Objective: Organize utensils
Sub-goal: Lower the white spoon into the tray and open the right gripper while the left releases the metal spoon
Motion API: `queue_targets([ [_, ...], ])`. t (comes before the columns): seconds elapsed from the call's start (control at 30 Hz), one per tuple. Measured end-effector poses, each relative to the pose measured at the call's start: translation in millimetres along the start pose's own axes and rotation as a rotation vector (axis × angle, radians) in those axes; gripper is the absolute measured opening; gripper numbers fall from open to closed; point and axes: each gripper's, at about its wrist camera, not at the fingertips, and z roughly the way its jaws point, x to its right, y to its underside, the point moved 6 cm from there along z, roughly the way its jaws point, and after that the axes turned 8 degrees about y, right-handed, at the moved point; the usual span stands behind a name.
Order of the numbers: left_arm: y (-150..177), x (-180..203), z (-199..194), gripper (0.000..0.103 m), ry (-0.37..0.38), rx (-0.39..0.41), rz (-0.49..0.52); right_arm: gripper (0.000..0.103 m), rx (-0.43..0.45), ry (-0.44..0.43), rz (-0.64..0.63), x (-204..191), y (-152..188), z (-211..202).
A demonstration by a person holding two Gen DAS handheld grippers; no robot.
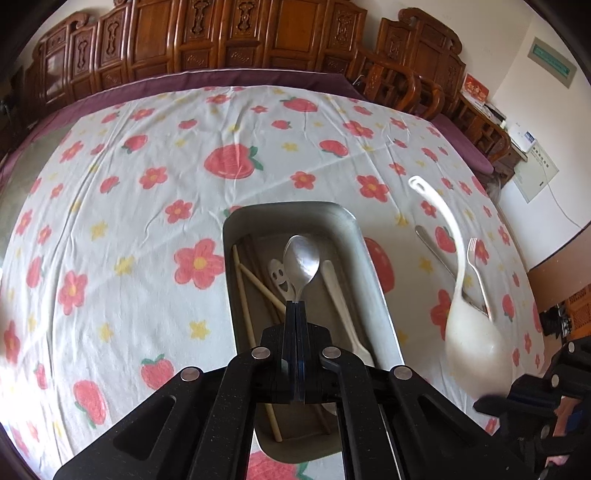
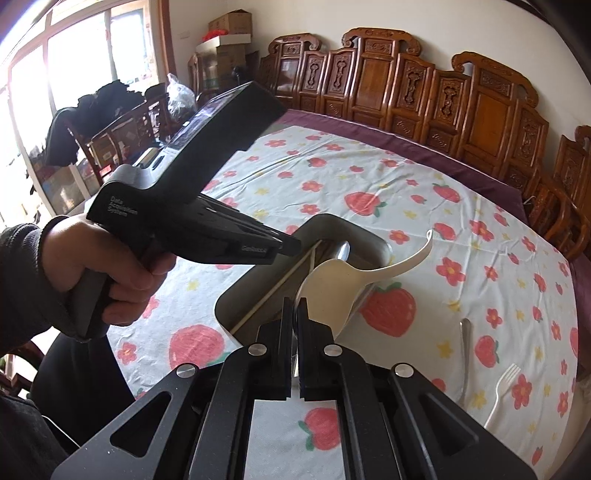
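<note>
Utensils (image 1: 301, 263) in tray (image 1: 373, 254), fork (image 2: 500, 391) outside

Home dining room, carved wooden chairs (image 2: 491, 99) ringing a table, strawberry-print tablecloth (image 1: 147, 184) (boxes (image 2: 229, 26) stacked behind)

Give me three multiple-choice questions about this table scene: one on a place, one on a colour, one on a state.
1. Where does the white fork lie?
A in a gripper; B on the cloth beside the tray; C inside the tray.
2. What colour is the ladle in the right gripper?
A white; B red; C black.
3. The left gripper is:
A open and empty; B shut on a knife; C shut on the metal spoon.

Answers: B, it rests on the flowered cloth; A, bowl and handle are white; C, the jaws pinch the spoon's handle above the tray.
</note>
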Motion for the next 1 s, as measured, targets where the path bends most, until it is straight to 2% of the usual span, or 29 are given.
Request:
queue_targets([
  [0.67, 14, -29, -52, 0.0, -0.031, 0.069, -0.009, 0.003, -0.055, -0.091, -0.087, -35, -9, 50],
  [0.87, 18, -35, -57, 0.0, -0.039, 0.072, -0.019, 0.006, -0.095, -0.091, -0.064, -29, -3, 74],
  [1.0, 20, -34, -59, 0.0, -0.037, 0.073, -0.017, 0.008, -0.11, -0.096, -0.014, -20, 1, 76],
])
